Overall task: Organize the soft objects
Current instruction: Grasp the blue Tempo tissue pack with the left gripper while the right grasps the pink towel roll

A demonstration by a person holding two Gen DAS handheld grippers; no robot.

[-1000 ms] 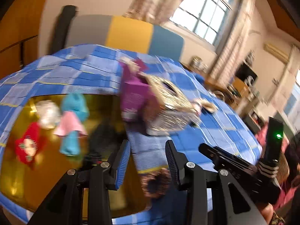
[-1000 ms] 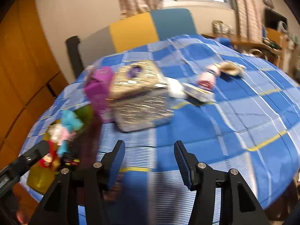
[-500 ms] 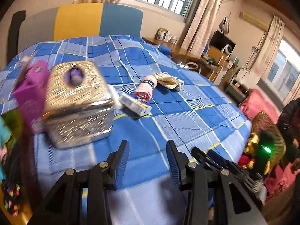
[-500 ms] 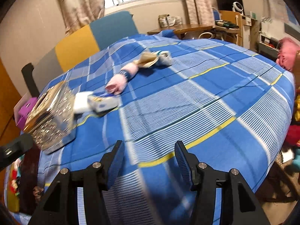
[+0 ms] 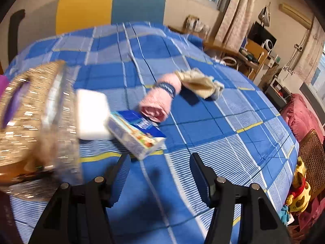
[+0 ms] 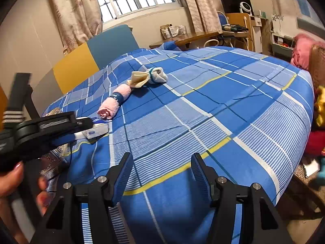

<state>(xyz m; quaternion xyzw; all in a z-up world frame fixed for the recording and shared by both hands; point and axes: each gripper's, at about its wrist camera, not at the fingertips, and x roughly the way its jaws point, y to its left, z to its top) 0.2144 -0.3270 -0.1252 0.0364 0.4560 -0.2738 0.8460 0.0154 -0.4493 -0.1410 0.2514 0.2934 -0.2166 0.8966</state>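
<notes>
A pink rolled towel (image 5: 160, 99) (image 6: 113, 103) with a dark blue band lies on the blue checked cloth (image 5: 213, 134) (image 6: 203, 105). A beige and white cloth bundle (image 5: 201, 83) (image 6: 148, 77) touches its far end. My left gripper (image 5: 159, 174) hovers short of the pink roll, jaws opening, nothing between them. A blue and white tissue pack (image 5: 136, 136) (image 6: 97, 130) lies just ahead of its left finger. My right gripper (image 6: 161, 166) is over bare cloth, jaws opening and empty. A hand (image 6: 12, 179) holds the left tool's black frame (image 6: 46, 126) at the left edge.
A white block (image 5: 91, 113) leans on a glittery gold box (image 5: 34, 118) at the left. A yellow and teal chair back (image 5: 109, 6) stands behind the table. A wicker chair (image 5: 312, 158), a yellow plush toy (image 5: 300, 191) and pink bedding (image 6: 302, 48) sit past the right edge.
Both views have swung right, from the gold tray of small toys to the rolled towels. The left jaws have spread much wider; the right jaws a little.
</notes>
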